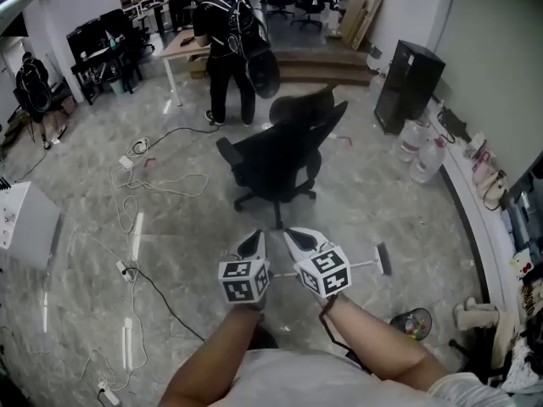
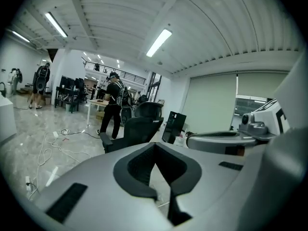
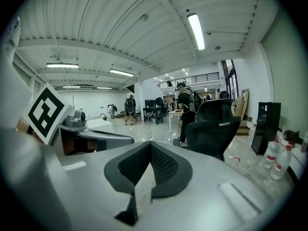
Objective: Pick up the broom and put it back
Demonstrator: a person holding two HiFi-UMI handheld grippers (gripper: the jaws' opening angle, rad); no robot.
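The broom (image 1: 365, 265) lies flat on the marble floor, its pale handle running left to right and its dark head (image 1: 383, 259) at the right end. In the head view my two grippers are held side by side above the handle's left part. The left gripper (image 1: 252, 242) has its jaws together with nothing between them. The right gripper (image 1: 299, 240) is shut and empty as well. In the left gripper view the dark pads meet at the tip of the left gripper (image 2: 155, 146), and the right gripper view shows the same for the right gripper (image 3: 149, 146). Neither touches the broom.
A black office chair (image 1: 280, 155) stands just beyond the grippers. A person (image 1: 225, 41) stands behind it by a desk. Cables (image 1: 136, 193) trail over the floor at left, near a white box (image 1: 25, 223). Water bottles (image 1: 422, 151) and a black cabinet (image 1: 407, 83) line the right wall.
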